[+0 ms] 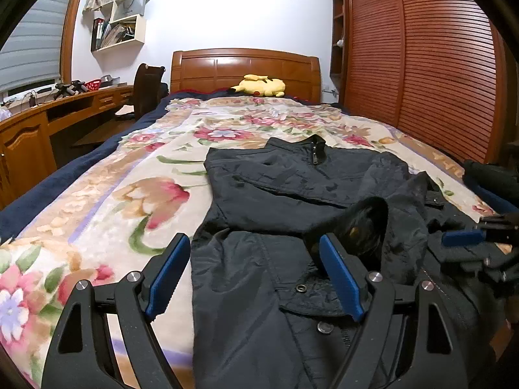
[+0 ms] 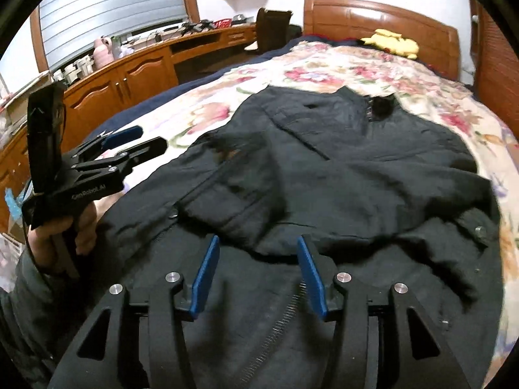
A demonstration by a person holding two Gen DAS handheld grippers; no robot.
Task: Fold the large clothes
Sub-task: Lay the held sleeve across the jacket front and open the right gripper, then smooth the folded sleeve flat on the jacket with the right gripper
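A large black jacket lies on the floral bedspread, collar toward the headboard, a sleeve folded across its front. It also shows in the right wrist view. My left gripper is open and empty, low over the jacket's near left edge; a sleeve cuff stands just past its right finger. In the right wrist view the left gripper sits at the jacket's left side. My right gripper is open and empty over the jacket's lower front, above the zipper.
A yellow plush toy lies by the wooden headboard. A wooden desk and a chair stand left of the bed. A louvred wardrobe runs along the right side.
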